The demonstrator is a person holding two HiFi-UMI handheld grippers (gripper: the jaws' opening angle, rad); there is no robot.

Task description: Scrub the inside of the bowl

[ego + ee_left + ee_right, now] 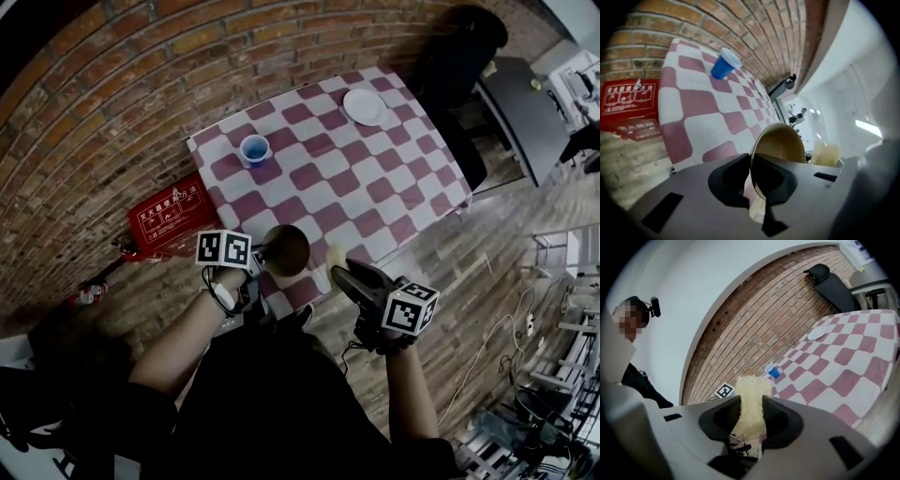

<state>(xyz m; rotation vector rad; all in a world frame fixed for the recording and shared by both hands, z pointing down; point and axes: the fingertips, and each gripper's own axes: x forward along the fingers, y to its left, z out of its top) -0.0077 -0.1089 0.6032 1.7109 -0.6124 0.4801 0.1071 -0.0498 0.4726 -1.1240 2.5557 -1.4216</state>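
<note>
A brown bowl [285, 249] is held off the near edge of the checked table [375, 187], tipped on its side. My left gripper [262, 255] is shut on its rim; in the left gripper view the rim [751, 165] runs between the jaws and the tan inside [782, 144] faces right. My right gripper [343, 271] is shut on a pale yellow sponge [334, 255], which stands just right of the bowl. In the right gripper view the sponge [750, 397] sticks up between the jaws. The sponge [826, 153] also shows beside the bowl in the left gripper view.
A blue cup [253, 148] stands at the table's far left and a white plate [364, 106] at its far right. A red sign [172, 213] leans on the brick wall below the table. A black chair [459, 56] stands by the far right corner.
</note>
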